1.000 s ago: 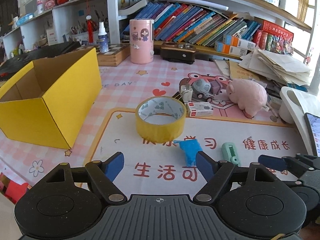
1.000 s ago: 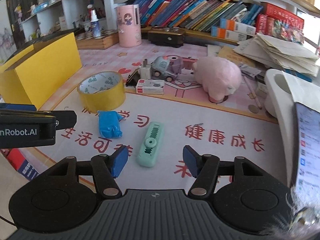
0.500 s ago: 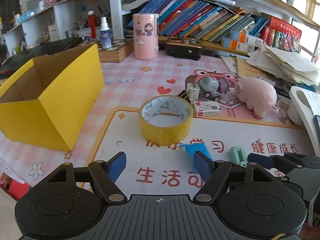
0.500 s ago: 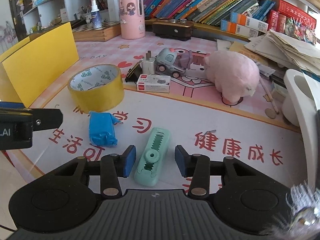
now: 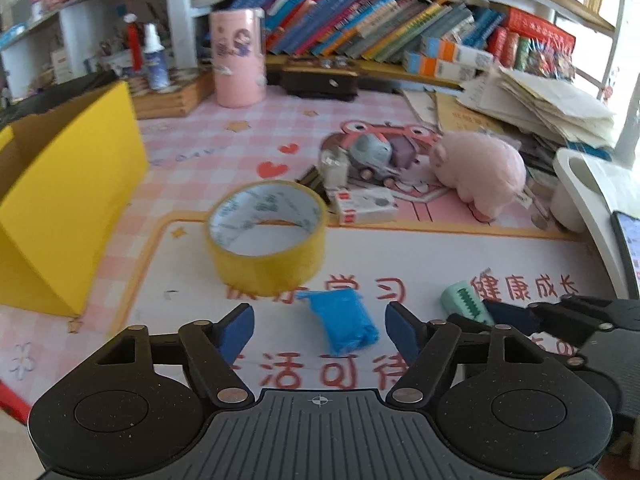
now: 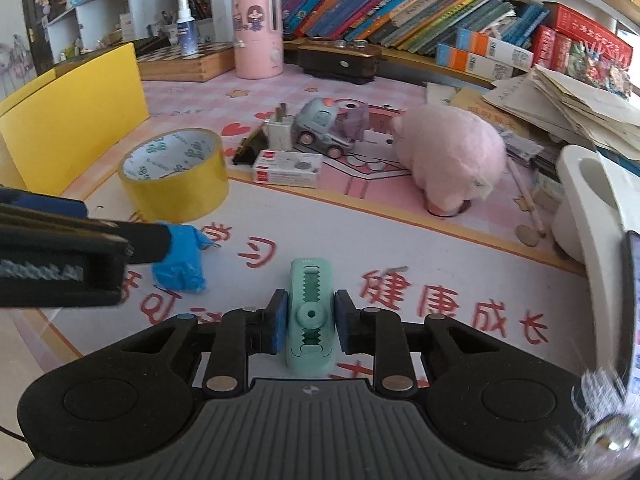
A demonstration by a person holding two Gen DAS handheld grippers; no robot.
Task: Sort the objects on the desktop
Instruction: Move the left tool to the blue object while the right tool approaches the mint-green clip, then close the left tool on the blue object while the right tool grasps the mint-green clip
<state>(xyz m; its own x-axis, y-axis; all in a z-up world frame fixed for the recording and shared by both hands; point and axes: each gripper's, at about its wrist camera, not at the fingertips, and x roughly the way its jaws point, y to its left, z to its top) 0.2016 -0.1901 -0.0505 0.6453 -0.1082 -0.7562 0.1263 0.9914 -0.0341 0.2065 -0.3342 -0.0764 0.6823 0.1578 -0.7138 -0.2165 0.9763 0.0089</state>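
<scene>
**Both grippers settle on their first picks**

Nearest, the right gripper (image 6: 310,322) is clenched on the green tape (image 6: 310,312): both pads press its long sides near the hub. The tape lies flat on the mat (image 6: 400,240), lengthwise along the fingers, so the narrow width sits between them for a firm pinch.

The left gripper (image 5: 320,328) straddles the blue wad (image 5: 346,320), its jaws closing but the pads clear of it on both sides. The wad rests on the mat, not yet gripped; being soft, it will likely crush before it holds.

Just past the wad stands the yellow roll (image 5: 266,236), on its flat side, hole up. Beyond lie a white box (image 6: 288,168), a toy car (image 6: 326,130) and a pink pig (image 6: 450,156), untouched.

Far left, the yellow bin (image 5: 68,200) sits open-topped, probably the sorting destination.
</scene>
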